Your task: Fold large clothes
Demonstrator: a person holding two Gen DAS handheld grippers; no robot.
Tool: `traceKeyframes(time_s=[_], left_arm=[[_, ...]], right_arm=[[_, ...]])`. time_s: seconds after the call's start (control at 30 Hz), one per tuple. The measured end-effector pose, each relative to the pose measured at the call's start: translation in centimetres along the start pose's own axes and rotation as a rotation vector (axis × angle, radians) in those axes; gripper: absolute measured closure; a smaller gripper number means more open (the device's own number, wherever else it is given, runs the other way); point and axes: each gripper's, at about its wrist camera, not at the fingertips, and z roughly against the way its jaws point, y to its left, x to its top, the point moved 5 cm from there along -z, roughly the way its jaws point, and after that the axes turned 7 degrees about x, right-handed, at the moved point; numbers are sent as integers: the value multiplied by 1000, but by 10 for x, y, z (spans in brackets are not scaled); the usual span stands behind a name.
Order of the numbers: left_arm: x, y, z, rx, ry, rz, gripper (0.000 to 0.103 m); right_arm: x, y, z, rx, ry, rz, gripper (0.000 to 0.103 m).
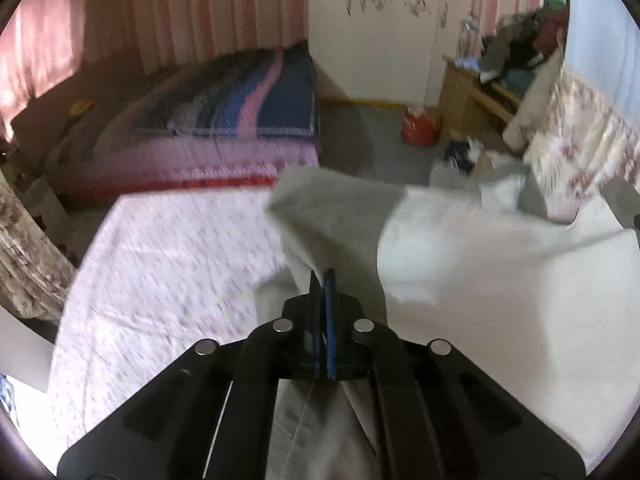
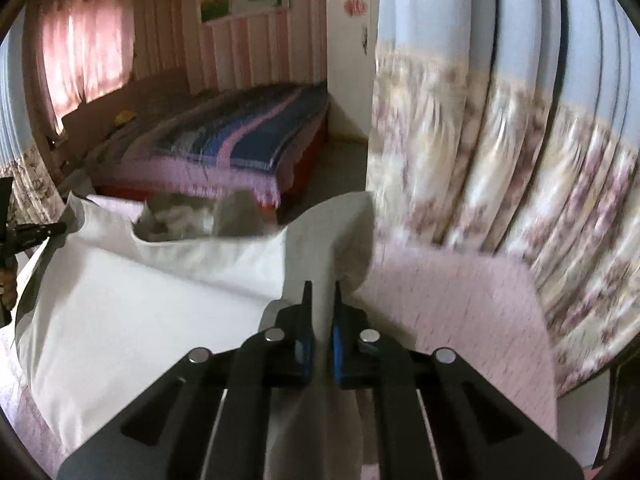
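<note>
Both grippers are clamped on the same pale garment (image 1: pixel 480 280). Left gripper (image 1: pixel 323 276) has its jaws pressed together on a bunched fold of the cloth, which rises past the tips into a peaked flap and also hangs down beneath the jaws. Right gripper (image 2: pixel 321 292) pinches another gathered strip of the garment (image 2: pixel 140 300), a band of cloth running straight through between its blue pads (image 2: pixel 337 340) and standing up beyond them as a rounded flap. Between the two grips the garment spreads as a wide whitish sheet, lifted at the held edges and sagging in the middle, over a pink patterned bedsheet (image 1: pixel 160 260) that covers the surface below; in the right view the same sheet (image 2: pixel 460 300) shows bare to the right of the cloth. In that view the left gripper's black tip sits at the far left edge, at the garment's other corner. Behind lie a bed with a striped blue and pink blanket (image 1: pixel 248 96), a floral curtain (image 2: pixel 520 160) close on the right, and a wooden desk (image 1: pixel 472 100) piled with clothes. Both views are blurred.
</note>
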Motion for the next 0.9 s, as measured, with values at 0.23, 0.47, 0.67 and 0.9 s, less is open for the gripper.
traceKeyframes(time_s=[0.23, 0.47, 0.67, 0.9], left_arm=[[49, -10, 17, 88, -137, -19, 102], [40, -1, -43, 244, -24, 13, 101], [-7, 25, -91, 268, 133, 62, 72], [1, 47, -52, 237, 81, 92, 35]], right_arm=[[34, -2, -3, -88, -99, 17, 97], [12, -19, -73, -205, 81, -3, 92], [-18, -40, -96, -253, 170, -79, 48], [-7, -37, -39, -264, 102, -71, 24]])
